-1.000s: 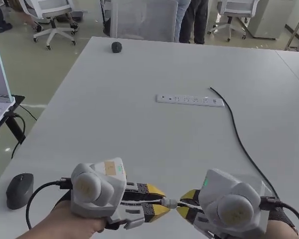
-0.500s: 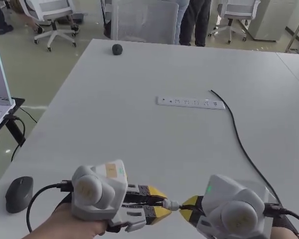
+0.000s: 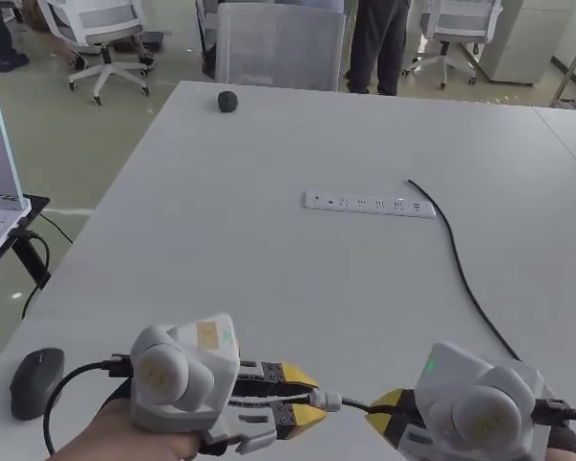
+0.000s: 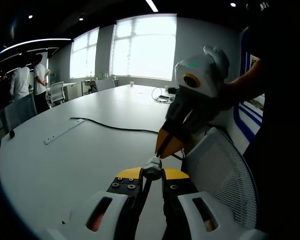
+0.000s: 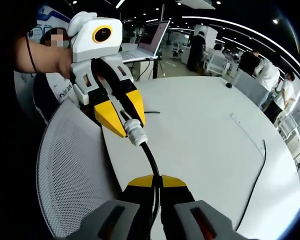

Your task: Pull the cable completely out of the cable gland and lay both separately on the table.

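Low at the near table edge, my left gripper (image 3: 312, 401) is shut on a pale grey cable gland (image 3: 326, 400), also seen between its yellow tips (image 4: 152, 168). A short black cable (image 3: 358, 405) runs out of the gland to the right. My right gripper (image 3: 386, 413) is shut on that cable (image 5: 151, 157). In the right gripper view the gland (image 5: 134, 132) sits in the left gripper's yellow fingers (image 5: 112, 116), a stretch of bare cable between gland and my right gripper (image 5: 158, 180).
A white power strip (image 3: 369, 204) lies mid-table with its black cord (image 3: 466, 279) running toward the right edge. A small dark object (image 3: 228, 101) sits at the far end. A grey mouse (image 3: 36, 381) rests at the near left. Office chairs and people stand beyond the table.
My right gripper has drawn away to the right, and more black cable now shows between it and the gland. The left gripper holds nearly still.
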